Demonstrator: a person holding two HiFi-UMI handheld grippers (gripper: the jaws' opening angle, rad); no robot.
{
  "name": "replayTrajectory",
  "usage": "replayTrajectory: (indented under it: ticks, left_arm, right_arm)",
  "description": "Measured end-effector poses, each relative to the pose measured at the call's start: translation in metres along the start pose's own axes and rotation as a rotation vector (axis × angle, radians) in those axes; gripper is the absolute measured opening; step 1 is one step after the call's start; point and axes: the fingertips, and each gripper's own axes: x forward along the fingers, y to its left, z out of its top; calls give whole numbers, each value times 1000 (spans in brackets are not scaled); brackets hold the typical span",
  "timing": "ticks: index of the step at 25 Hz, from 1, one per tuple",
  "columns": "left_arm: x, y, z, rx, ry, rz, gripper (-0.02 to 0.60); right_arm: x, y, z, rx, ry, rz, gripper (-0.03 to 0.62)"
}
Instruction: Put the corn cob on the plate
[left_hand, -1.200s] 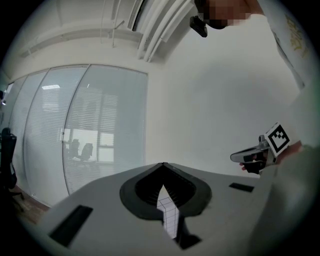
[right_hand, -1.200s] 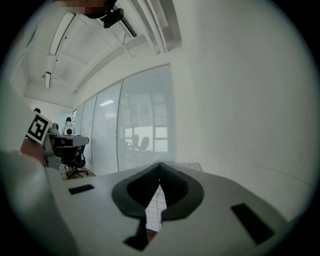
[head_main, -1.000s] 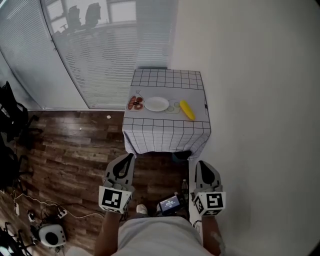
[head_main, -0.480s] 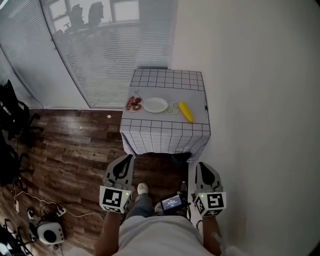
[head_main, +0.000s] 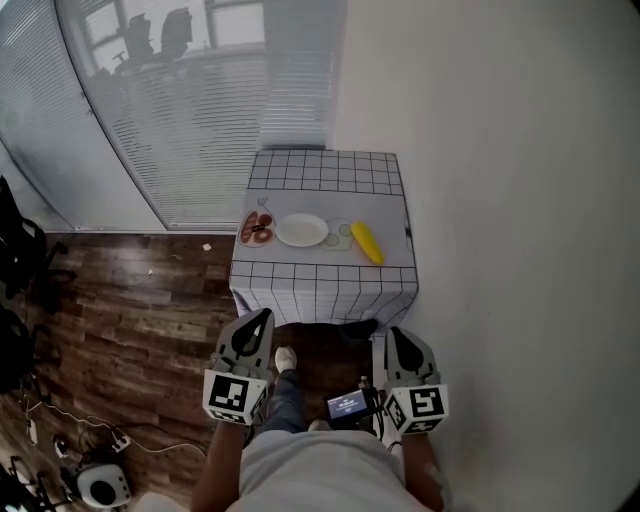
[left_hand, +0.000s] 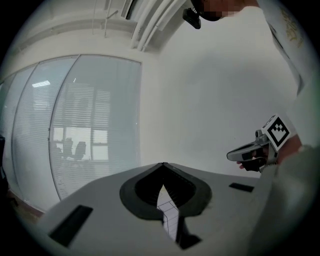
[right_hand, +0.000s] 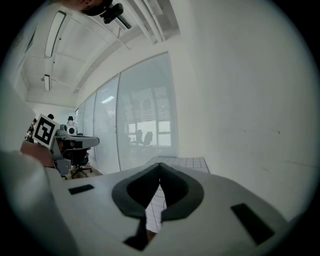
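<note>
The white wall (head_main: 500, 150) fills the right side of my head view, and a glass partition with blinds (head_main: 180, 110) runs along the left, above a dark wooden plank floor (head_main: 130, 300). Against the wall stands a small table under a white cloth with a black grid (head_main: 320, 170), well ahead of where I have the person standing.

Both tools are held low and close to the body, apart from the table. The left gripper (head_main: 265, 316) has its jaws brought together at the tips with nothing between them, which its own view confirms (left_hand: 163, 165). The right gripper (head_main: 395, 333) is likewise closed tight and empty (right_hand: 160, 165).

On the cloth, a white plate (head_main: 302, 230) sits bare near the front edge. The yellow corn cob (head_main: 367, 242) lies on the table to the right of the plate, not touching it, with some pale green slices (head_main: 341, 235) between them. A small dish of reddish pieces (head_main: 256, 228) sits just left of the plate.
</note>
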Motion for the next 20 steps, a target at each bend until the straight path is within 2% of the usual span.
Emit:
replayTrajectory:
  ticks: [15,20]
  left_arm:
    - [142,121,8,2,36,-43,8]
    - [183,141,2,6,49,-95,8]
  right_arm:
    - [175,-7,49,-24,-14,9,6]
    - [214,-24,58,-16,-42,-50,6]
